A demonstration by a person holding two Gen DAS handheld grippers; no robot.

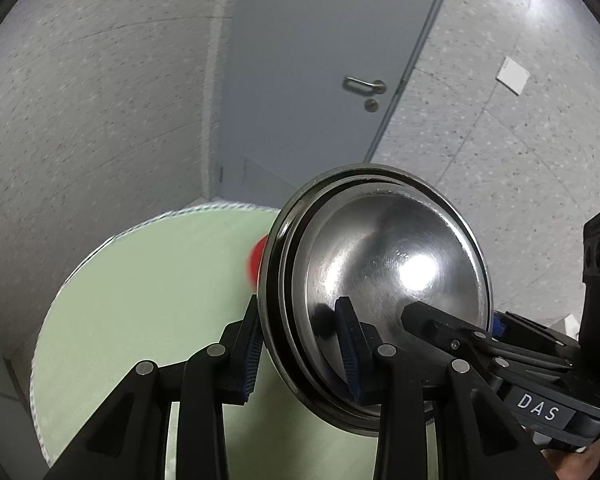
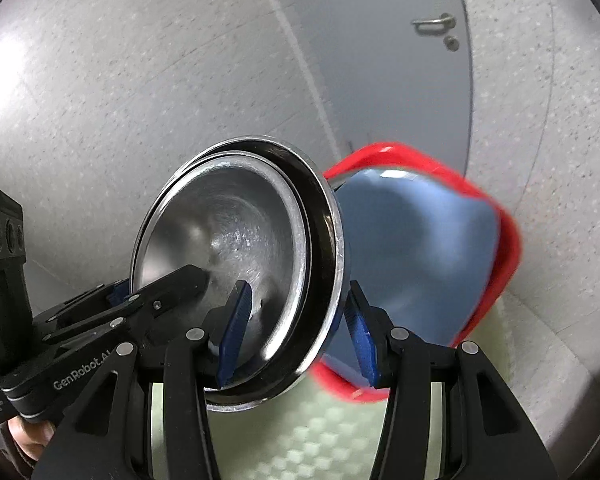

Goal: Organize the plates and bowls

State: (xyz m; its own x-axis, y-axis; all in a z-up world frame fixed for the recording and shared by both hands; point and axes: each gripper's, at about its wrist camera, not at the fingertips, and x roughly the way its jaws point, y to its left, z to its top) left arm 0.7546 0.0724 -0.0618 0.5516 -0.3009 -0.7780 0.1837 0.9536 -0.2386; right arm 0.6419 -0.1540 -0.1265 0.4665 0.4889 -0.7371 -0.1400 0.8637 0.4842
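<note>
Bowls (image 1: 380,280), nested and tilted, are pinched at the rim by both the left gripper (image 1: 300,356) and right gripper (image 2: 296,340), so uneven pulling could slip one loose.

Even light, bowl (image 1: 396,264) glare, motion blur

Two steel bowls (image 1: 384,276) are sitting nested, one inside the other, and both views are showing them. Behind the bowls, one red tray (image 2: 500,240) is showing (blurred), with one blue dish (image 2: 416,240) lying in it. Under the bowls, one green mat (image 1: 148,280) is lying. Two grippers, left (image 1: 302,344) and right (image 2: 300,332), are flanking the bowls.
</note>
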